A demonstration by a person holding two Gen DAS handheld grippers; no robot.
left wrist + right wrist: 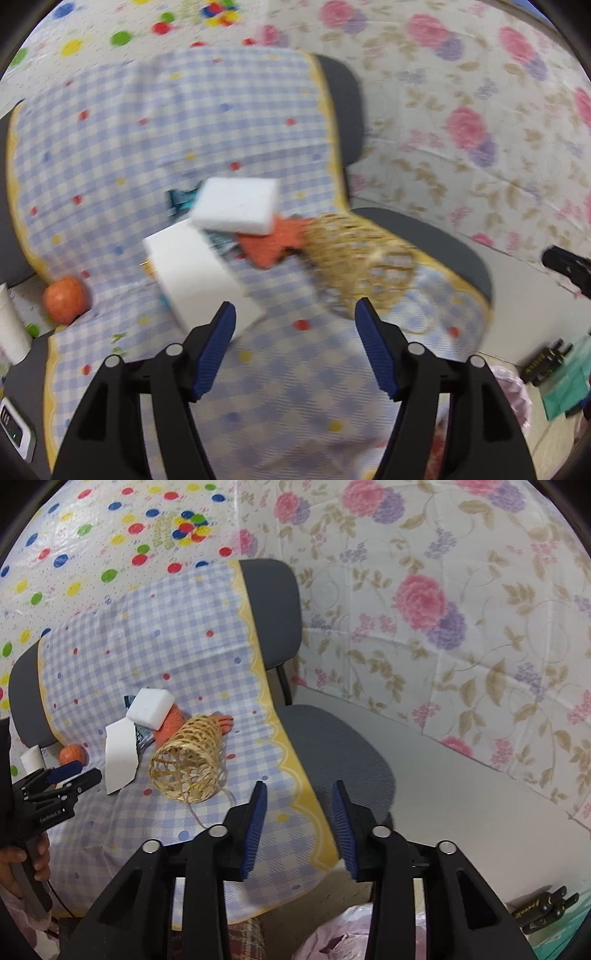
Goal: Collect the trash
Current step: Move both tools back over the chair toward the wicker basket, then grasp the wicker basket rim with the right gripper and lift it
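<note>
On a chair draped with a blue checked cloth (110,147) lies a pile: a white foam block (236,205), a larger white foam piece (199,273), a teal wrapper (181,197), an orange fabric scrap (269,245) and a woven wicker basket (354,262) on its side. My left gripper (295,328) is open and empty just in front of the pile. In the right wrist view the same foam block (149,707), foam piece (120,757) and basket (190,760) show; my right gripper (299,825) is open and empty over the cloth's yellow edge.
An orange fruit (64,299) lies at the cloth's left edge beside a white roll (11,328). A pink plastic bag (343,934) sits on the floor below the chair. Floral sheets cover the wall. A black tripod (543,908) lies on the floor at right.
</note>
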